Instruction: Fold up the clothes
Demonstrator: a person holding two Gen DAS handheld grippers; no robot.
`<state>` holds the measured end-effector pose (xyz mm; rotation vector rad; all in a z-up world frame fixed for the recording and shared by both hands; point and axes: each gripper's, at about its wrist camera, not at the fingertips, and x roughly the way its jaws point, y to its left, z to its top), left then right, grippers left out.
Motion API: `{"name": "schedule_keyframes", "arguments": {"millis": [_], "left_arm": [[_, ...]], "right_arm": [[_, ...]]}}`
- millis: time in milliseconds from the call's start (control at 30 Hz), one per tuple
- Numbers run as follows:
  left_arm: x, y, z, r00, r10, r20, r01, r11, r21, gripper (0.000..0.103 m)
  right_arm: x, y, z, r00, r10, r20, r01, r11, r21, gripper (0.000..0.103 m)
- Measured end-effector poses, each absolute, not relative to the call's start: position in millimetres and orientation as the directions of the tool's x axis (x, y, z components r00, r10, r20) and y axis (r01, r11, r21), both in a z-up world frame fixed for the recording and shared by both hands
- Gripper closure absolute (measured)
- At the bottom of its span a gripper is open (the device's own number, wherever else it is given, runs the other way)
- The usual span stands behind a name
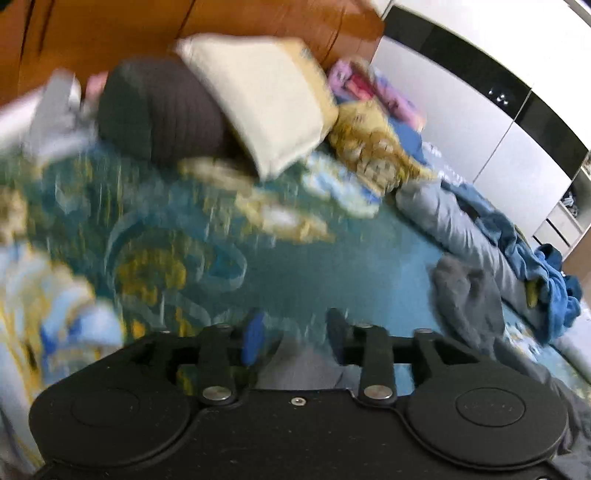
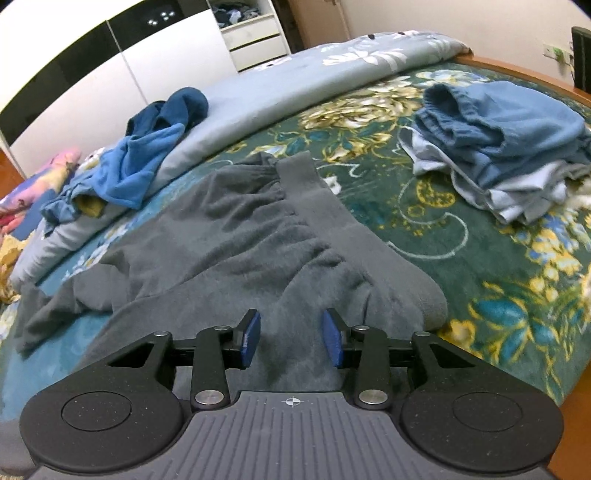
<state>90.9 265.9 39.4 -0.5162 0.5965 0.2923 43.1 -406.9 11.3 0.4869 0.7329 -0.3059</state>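
Note:
Grey fleece trousers [image 2: 236, 236] lie spread on the green floral bedspread [image 2: 461, 266], waistband toward the right. My right gripper [image 2: 291, 339] is open, its blue pads just above the trousers near the waistband, holding nothing. In the blurred left wrist view, my left gripper [image 1: 293, 341] is open over the bedspread [image 1: 332, 266], with grey cloth [image 1: 303, 365] showing below and between its fingers. Part of the grey trousers [image 1: 465, 291] lies to its right.
A stack of folded blue and grey clothes [image 2: 509, 147] sits at the right. Loose blue garments [image 2: 147, 155] lie on a grey quilt [image 2: 295, 81] at the back. Pillows [image 1: 258, 99] and a dark cushion [image 1: 159, 110] rest against the wooden headboard [image 1: 184, 22]. White wardrobe [image 2: 110, 74] behind.

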Motion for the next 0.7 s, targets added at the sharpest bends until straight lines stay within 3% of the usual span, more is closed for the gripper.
{"name": "schedule_keyframes", "arguments": {"millis": [67, 167, 367, 500, 533, 567, 600, 633, 700], "left_arm": [[104, 258, 52, 0.812, 0.096, -0.576, -0.370, 0.847, -0.381, 0.055], [151, 233, 52, 0.818, -0.042, -0.574, -0.285, 0.837, -0.467, 0.045], [261, 182, 10, 0.720, -0.201, -0.664, -0.333, 0.740, -0.585, 0.046], [294, 156, -6, 0.717, -0.179, -0.674, -0.384, 0.705, -0.596, 0.048], [299, 150, -7, 0.727, -0.172, -0.665, -0.378, 0.709, -0.596, 0.057], [301, 146, -5, 0.732, -0.162, -0.662, -0.381, 0.709, -0.594, 0.085], [304, 142, -4, 0.737, -0.151, -0.659, -0.383, 0.710, -0.591, 0.102], [304, 140, -1, 0.750, -0.152, -0.644, -0.382, 0.696, -0.608, 0.102], [293, 143, 14, 0.833, -0.169, -0.526, -0.296, 0.668, -0.683, 0.102]], "right_arm": [[50, -407, 8, 0.709, -0.088, -0.700, 0.424, 0.846, 0.323, 0.063], [57, -406, 0, 0.703, -0.080, -0.707, 0.426, 0.843, 0.328, 0.061], [59, -412, -6, 0.701, -0.056, -0.711, 0.432, 0.827, 0.360, 0.059], [58, -412, -6, 0.704, -0.045, -0.709, 0.425, 0.826, 0.370, 0.057], [57, -412, -6, 0.705, -0.043, -0.708, 0.423, 0.827, 0.371, 0.057], [56, -412, -7, 0.707, -0.040, -0.706, 0.421, 0.826, 0.375, 0.057], [56, -413, -7, 0.709, -0.038, -0.704, 0.419, 0.826, 0.377, 0.057], [56, -413, -8, 0.710, -0.036, -0.703, 0.417, 0.826, 0.379, 0.057], [55, -415, -9, 0.712, -0.030, -0.701, 0.414, 0.824, 0.386, 0.057]]}}
